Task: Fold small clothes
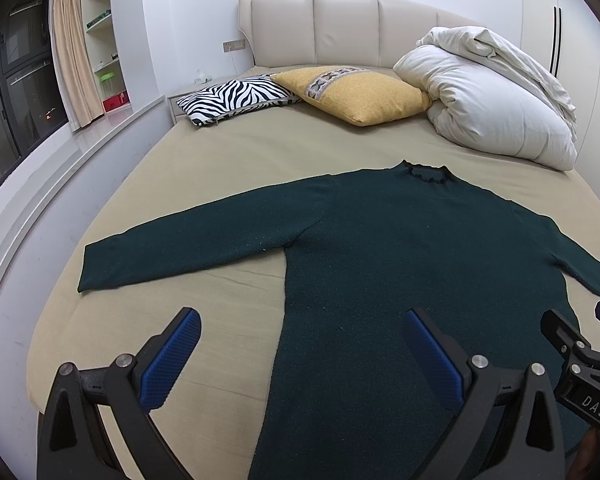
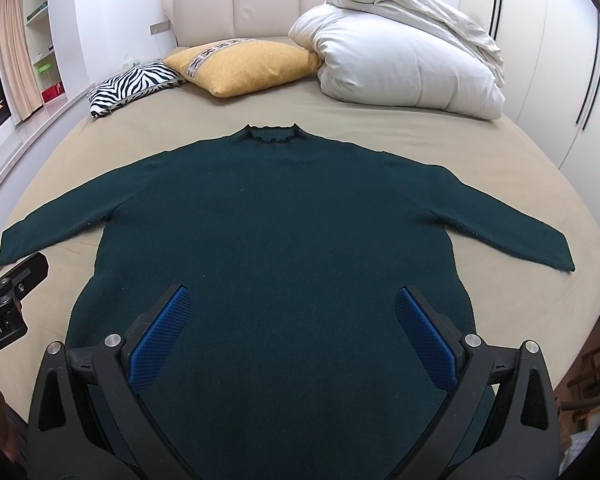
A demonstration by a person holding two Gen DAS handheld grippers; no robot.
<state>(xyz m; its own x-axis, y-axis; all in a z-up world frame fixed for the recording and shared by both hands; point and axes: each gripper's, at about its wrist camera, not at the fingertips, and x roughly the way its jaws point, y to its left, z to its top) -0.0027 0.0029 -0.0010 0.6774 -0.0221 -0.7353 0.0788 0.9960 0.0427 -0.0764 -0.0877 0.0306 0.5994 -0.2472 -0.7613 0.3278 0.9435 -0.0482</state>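
Sweater [image 2: 276,216], dark green, lies flat with sleeves spread on my tan bed [image 2: 380,128]; pillows [image 2: 244,66] and a duvet [image 2: 404,68] sit by the headboard. Left gripper [image 1: 300,356] and right gripper [image 2: 292,332] both hover with jaws wide, empty.

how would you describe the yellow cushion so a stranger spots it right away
Look to the padded beige headboard of the bed. Just below it, the square mustard-yellow fabric cushion sits between a zebra-striped pillow and a bundled white duvet. Only it has a patterned band.
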